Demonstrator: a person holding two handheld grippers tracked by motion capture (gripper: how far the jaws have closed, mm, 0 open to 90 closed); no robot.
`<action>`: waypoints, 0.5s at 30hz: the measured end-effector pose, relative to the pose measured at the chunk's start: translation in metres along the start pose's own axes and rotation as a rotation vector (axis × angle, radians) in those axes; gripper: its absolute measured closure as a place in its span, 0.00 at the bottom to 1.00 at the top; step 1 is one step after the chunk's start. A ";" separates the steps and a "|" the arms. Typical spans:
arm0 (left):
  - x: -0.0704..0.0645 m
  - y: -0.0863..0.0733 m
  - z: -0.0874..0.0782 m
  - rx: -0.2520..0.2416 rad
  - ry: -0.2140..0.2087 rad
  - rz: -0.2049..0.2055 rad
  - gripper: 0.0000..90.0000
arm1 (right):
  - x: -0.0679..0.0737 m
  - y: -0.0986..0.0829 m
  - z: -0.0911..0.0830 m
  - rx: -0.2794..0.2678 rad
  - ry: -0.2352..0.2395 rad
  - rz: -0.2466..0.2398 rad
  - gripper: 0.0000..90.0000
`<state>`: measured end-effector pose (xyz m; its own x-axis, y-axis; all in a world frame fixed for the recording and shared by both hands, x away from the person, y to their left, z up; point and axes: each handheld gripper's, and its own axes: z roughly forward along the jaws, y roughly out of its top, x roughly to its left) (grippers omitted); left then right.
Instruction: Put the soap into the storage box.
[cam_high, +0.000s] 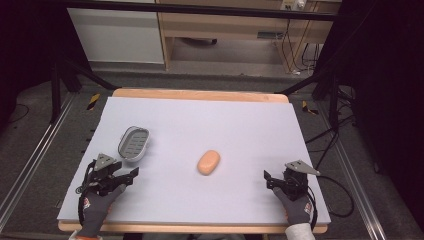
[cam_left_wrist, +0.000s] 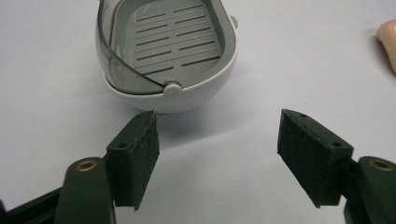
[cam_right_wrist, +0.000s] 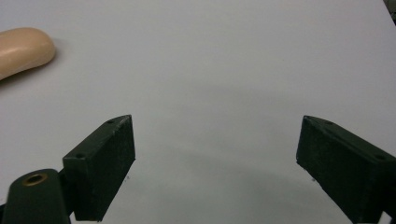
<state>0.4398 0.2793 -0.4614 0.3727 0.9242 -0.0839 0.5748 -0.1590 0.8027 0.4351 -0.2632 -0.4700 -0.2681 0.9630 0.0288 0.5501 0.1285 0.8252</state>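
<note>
A grey-and-white slotted soap dish (cam_high: 134, 143) stands on the left half of the pale mat (cam_high: 250, 120). Near the mat's middle lies a peach soap bar (cam_high: 209, 162). My left gripper (cam_high: 128, 174) rests at the front left, just short of the dish, open and empty. In the left gripper view the dish (cam_left_wrist: 173, 46) sits right beyond the spread jaws of the left gripper (cam_left_wrist: 217, 140), and the soap's edge (cam_left_wrist: 388, 39) shows at far right. My right gripper (cam_high: 270, 180) is at the front right, open and empty. In the right gripper view the soap (cam_right_wrist: 21, 49) lies far left of the right gripper (cam_right_wrist: 215, 144).
The mat covers a wooden table (cam_high: 200, 94) whose edge shows at the back and front. Dark frame legs (cam_high: 55, 90) and cables (cam_high: 345, 150) stand on the floor around it. Bare mat stretches between and behind the two objects.
</note>
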 end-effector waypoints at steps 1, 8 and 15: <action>-0.001 0.001 -0.001 -0.001 0.002 0.001 0.32 | 0.000 -0.001 -0.001 -0.007 0.002 -0.002 0.13; -0.009 0.009 -0.002 -0.024 -0.023 0.008 0.33 | 0.000 -0.002 -0.002 -0.001 -0.007 0.011 0.12; -0.018 0.015 -0.003 -0.044 -0.047 0.005 0.33 | 0.000 -0.002 -0.005 -0.018 -0.013 0.012 0.12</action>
<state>0.4396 0.2618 -0.4456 0.4100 0.9058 -0.1066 0.5406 -0.1472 0.8283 0.4300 -0.2644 -0.4684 -0.2510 0.9675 0.0311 0.5387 0.1129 0.8349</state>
